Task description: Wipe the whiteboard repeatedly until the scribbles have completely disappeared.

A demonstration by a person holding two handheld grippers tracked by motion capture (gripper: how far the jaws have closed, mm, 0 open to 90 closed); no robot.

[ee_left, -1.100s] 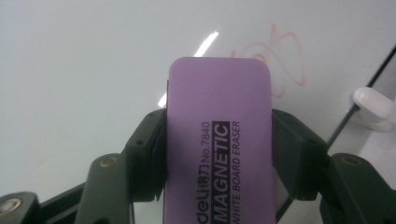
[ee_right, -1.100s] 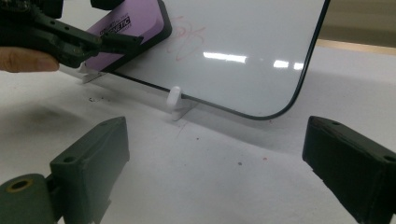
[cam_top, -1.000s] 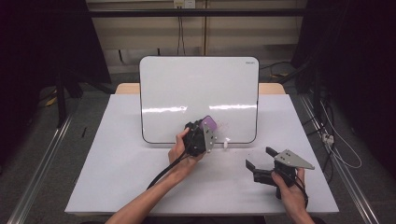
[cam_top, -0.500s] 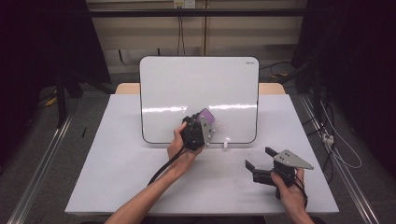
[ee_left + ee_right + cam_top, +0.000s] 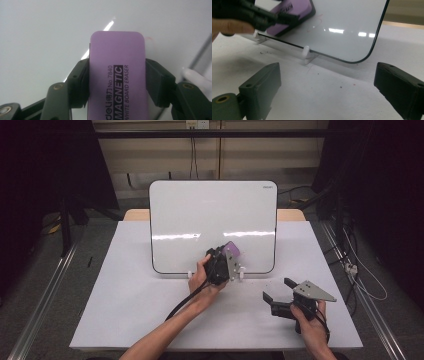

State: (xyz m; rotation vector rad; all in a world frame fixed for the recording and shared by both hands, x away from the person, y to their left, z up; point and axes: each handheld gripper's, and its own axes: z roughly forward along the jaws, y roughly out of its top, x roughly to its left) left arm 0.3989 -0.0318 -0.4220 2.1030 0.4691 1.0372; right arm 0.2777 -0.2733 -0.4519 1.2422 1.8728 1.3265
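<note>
- The whiteboard [image 5: 212, 225] stands almost upright on small white clip feet [image 5: 306, 53] at the far middle of the white table [image 5: 125, 295]. Its face is turned toward the person and looks nearly clean.
- The left gripper [image 5: 226, 262] is up against the lower right part of the board. Its jaws are pinching the purple eraser [image 5: 117, 75] by its two long sides, so the eraser's long axis runs along the jaws, straight out to 12 o'clock in the left gripper view. In the high view it leans to approx. 1 o'clock.
- The eraser lies flat, or very nearly flat, on the board face. If it really touches I cannot say.
- The right gripper [image 5: 280, 301] rests low on the table at approx. 4 o'clock from the left one, well apart from the board. Its jaws are spread wide w/ nothing between them.
- A faint red mark [image 5: 318, 21] remains on the board. In the right gripper view it sits just beside the eraser's end, at approx. 3 o'clock from it.
- My judgement: the next wipe depends on this relation. The left hand is much nearer, and the eraser should slide sideways toward the board's right edge to cover the mark.
</note>
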